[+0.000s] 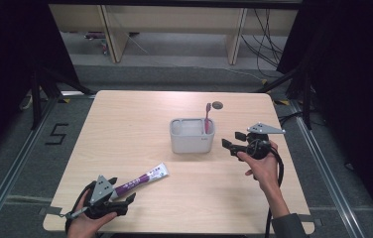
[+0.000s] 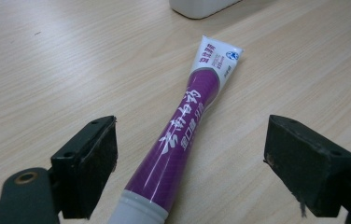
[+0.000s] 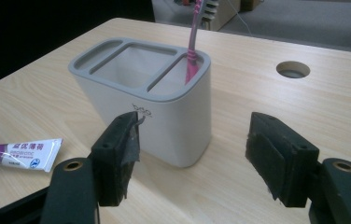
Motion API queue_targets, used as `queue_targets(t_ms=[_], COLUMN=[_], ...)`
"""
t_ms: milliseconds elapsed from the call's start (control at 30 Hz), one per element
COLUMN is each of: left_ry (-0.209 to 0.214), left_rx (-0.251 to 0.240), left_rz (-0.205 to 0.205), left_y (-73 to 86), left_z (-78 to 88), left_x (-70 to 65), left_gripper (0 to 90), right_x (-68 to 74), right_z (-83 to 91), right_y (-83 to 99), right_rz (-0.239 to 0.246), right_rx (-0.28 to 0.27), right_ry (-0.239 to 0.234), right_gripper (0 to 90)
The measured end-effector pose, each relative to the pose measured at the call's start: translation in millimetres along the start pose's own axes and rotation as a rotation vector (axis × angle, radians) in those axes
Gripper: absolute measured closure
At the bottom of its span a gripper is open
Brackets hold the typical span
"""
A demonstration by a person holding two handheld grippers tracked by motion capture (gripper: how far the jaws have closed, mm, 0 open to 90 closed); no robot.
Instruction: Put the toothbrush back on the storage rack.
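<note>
A purple and white toothpaste tube [image 1: 141, 180] [image 2: 183, 126] lies flat on the wooden table [image 1: 125, 124], cap end towards the near left corner. My left gripper [image 1: 120, 201] [image 2: 190, 172] is open, its jaws spread on either side of the tube's cap end without touching it. A grey and white holder [image 1: 192, 135] [image 3: 150, 93] stands mid-table with a pink toothbrush [image 1: 207, 117] [image 3: 193, 42] upright in its right slot. My right gripper [image 1: 233, 141] [image 3: 192, 156] is open, just right of the holder, with nothing between its jaws.
A round cable hole [image 1: 217, 105] [image 3: 293, 69] sits in the table behind the holder. Beyond the table's far edge are wooden furniture legs and loose cables on the floor. The tube's flat end [image 3: 22, 154] lies left of the holder.
</note>
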State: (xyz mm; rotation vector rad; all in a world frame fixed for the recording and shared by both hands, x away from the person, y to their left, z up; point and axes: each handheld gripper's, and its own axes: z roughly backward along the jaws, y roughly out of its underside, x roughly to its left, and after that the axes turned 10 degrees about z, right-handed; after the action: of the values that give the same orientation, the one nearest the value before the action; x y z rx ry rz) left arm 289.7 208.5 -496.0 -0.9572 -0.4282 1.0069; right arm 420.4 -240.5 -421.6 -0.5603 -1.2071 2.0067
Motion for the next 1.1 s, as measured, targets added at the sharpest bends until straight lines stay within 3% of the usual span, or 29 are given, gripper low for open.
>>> queue_targets(t_ms=[67, 333, 433, 500, 600, 633, 667, 700, 733, 767, 800, 933, 967, 1033, 1067, 1100], left_ry=[0.0, 0.001, 0.0, -0.001, -0.001, -0.001, -0.001, 0.0, 0.0, 0.0, 0.0, 0.001, 0.002, -0.001, -0.001, -0.001], left_rx=[0.0, 0.002, 0.0, 0.001, 0.0, 0.0, 0.001, 0.0, 0.0, 0.0, 0.002, 0.003, 0.003, 0.001, 0.0, 0.0], left_rz=[0.001, 0.0, 0.001, 0.0, 0.001, 0.0, -0.001, 0.0, 0.001, 0.001, -0.001, 0.0, 0.001, 0.001, 0.002, 0.002], left_y=[0.0, 0.2, 0.1, 0.2, 0.2, 0.2, 0.2, 0.2, 0.3, 0.3, 0.3, 0.3, 0.3, 0.3, 0.3, 0.3], left_z=[-0.2, 0.1, 0.2, 0.2, 0.4, 0.4, 0.4, 0.4, 0.5, 0.5, 0.5, 0.5, 0.5, 0.5, 0.5, 0.5], left_x=[0.1, 0.1, 0.1, 0.3, 0.3, 0.4, 0.5, 0.5, 0.4, 0.3, 0.4, 0.1, 0.2, 0.3, 0.4, 0.4], left_gripper=[17.0, 17.1, 17.0, 17.1, 17.0, 17.1, 17.1, 17.0, 17.0, 17.0, 17.0, 17.1, 17.1, 17.0, 17.0, 17.1], right_x=[3.8, 11.4, 15.0, 15.0, 18.5, 17.3, 20.7, 19.3, 22.2, 19.6, 23.3, 22.7, 25.4, 24.6, 27.2, 27.6], right_z=[-0.3, -1.9, -1.2, -1.3, -0.5, 0.8, 1.1, 1.8, 2.4, 2.8, 3.5, 4.2, 4.7, 5.9, 6.3, 6.9], right_y=[0.8, 5.2, 6.8, 8.1, 10.8, 11.6, 12.2, 13.0, 14.0, 15.3, 16.3, 21.3, 21.9, 23.8, 24.8, 25.9], right_rz=[-0.017, 0.02, 0.006, 0.031, -0.002, 0.031, -0.01, 0.016, -0.02, 0.027, -0.017, 0.038, 0.002, 0.031, -0.003, -0.001], right_rx=[0.004, 0.035, 0.032, 0.028, 0.027, 0.028, 0.036, 0.04, 0.039, 0.038, 0.048, 0.056, 0.063, 0.058, 0.061, 0.064], right_ry=[-0.009, -0.008, -0.017, -0.016, -0.019, -0.007, -0.015, -0.018, -0.015, -0.014, -0.026, -0.021, -0.038, -0.023, -0.04, -0.04], right_gripper=[34.1, 29.4, 29.4, 29.4, 29.2, 29.1, 28.8, 28.8, 28.8, 28.8, 28.8, 27.9, 27.9, 27.7, 27.7, 27.7])
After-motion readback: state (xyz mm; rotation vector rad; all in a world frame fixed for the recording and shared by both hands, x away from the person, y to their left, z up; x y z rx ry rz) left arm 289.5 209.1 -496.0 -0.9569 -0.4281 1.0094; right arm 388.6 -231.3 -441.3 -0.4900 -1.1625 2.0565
